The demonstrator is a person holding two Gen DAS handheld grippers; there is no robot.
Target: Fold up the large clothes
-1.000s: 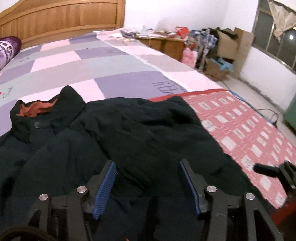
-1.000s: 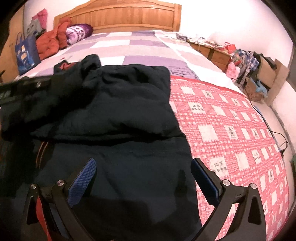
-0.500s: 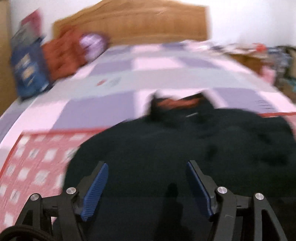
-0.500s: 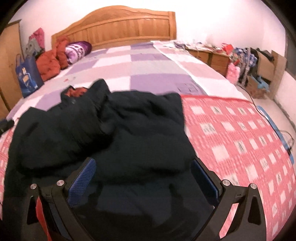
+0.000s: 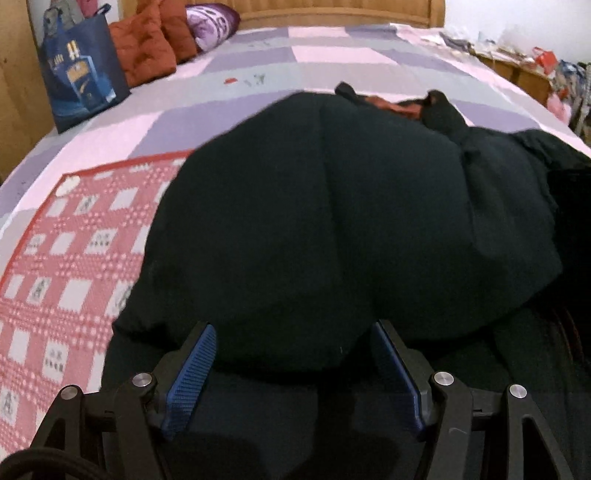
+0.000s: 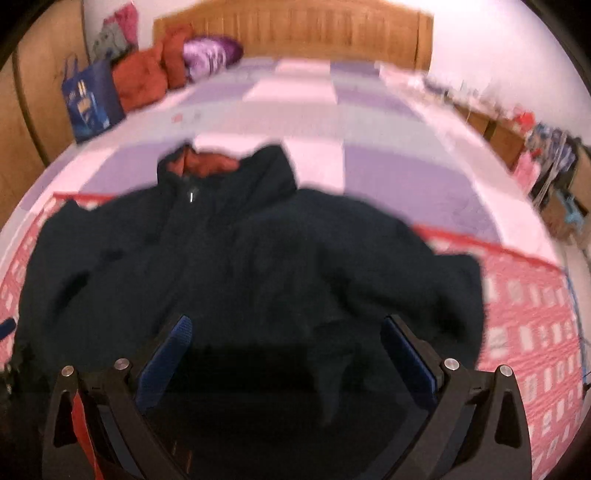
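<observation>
Looking down from the left wrist, a dark padded jacket (image 5: 332, 221) lies bunched across the foot half of the bed, its bulk resting on a red-and-white patterned blanket (image 5: 62, 266) that covers the near end of a purple, pink and grey checked bedspread (image 5: 295, 70). The jacket's collar (image 5: 388, 103), lined in orange, points toward the wooden headboard (image 5: 332, 14). The left gripper (image 5: 295, 347) hangs just over the near hem of the jacket with its blue-padded jaws standing well apart; a rounded fold of dark cloth bulges between the fingertips, but the pads do not press on it. At the bed's far left corner stand a blue shopping bag (image 5: 81, 74), rust-red cushions (image 5: 147, 48) and a purple pillow (image 5: 214, 18). A cluttered low cabinet (image 5: 517, 70) runs along the bed's right edge.

From the right wrist, blurred, the same jacket (image 6: 240, 277) spreads across the near end of the bed, collar (image 6: 207, 162) away from the camera, one sleeve (image 6: 443, 291) reaching toward the right edge over the red blanket (image 6: 528, 332). The right gripper (image 6: 288, 332) is above the jacket's lower edge, jaws wide and closing, with cloth beneath them and nothing clamped. Bag (image 6: 92, 103), cushions (image 6: 147, 74) and pillow (image 6: 210, 55) sit by the headboard (image 6: 295, 37) at the far left.
</observation>
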